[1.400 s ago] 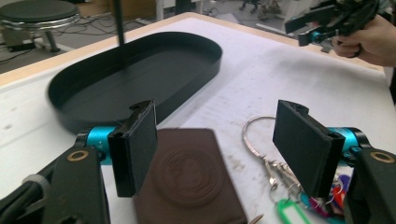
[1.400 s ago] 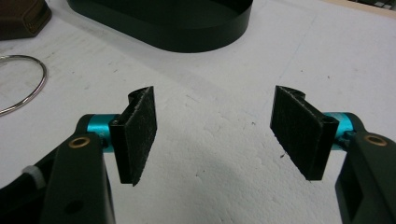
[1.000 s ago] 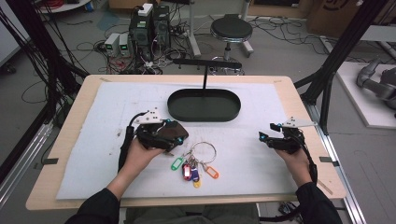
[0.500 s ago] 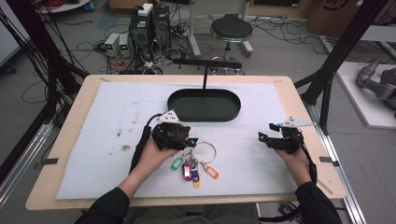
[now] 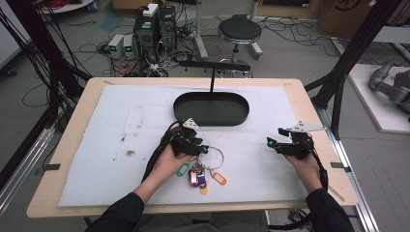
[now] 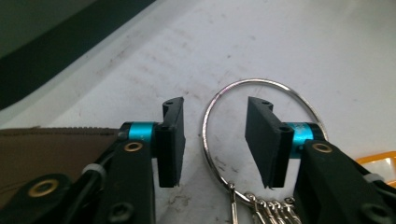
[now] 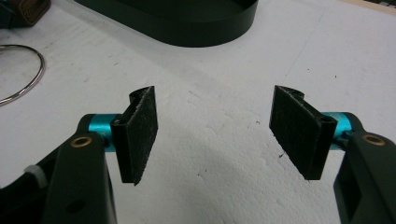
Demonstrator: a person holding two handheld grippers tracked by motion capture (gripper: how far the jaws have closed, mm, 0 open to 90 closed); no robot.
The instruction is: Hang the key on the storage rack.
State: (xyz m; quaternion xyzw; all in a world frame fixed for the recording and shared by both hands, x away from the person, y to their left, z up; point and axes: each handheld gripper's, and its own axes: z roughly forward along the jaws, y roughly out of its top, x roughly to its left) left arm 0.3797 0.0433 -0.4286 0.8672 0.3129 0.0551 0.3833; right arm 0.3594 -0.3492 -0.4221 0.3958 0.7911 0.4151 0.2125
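A large metal key ring [image 5: 218,153] lies flat on the white mat, with several coloured key tags [image 5: 197,179] fanned out toward the person. My left gripper [image 5: 205,149] is lowered over the ring's left side. In the left gripper view the ring [image 6: 252,83] has its left arc running between the two pads, and my left gripper [image 6: 212,140] has just been closing without the pads touching the wire. My right gripper [image 5: 270,142] rests low at the mat's right, and in its own view my right gripper [image 7: 215,135] is open on bare mat. The ring [image 7: 41,70] lies off to its left.
A black oval base [image 5: 241,118] with a thin post [image 5: 212,82] and a crossbar [image 5: 215,65] stands at the back centre of the white mat [image 5: 121,145]. The base [image 7: 187,28] lies just beyond the right gripper. A stool and electronics sit on the floor behind the table.
The left gripper has moved right and down onto the key ring, and its jaws have narrowed around the ring's wire. The right gripper has stayed where it was.
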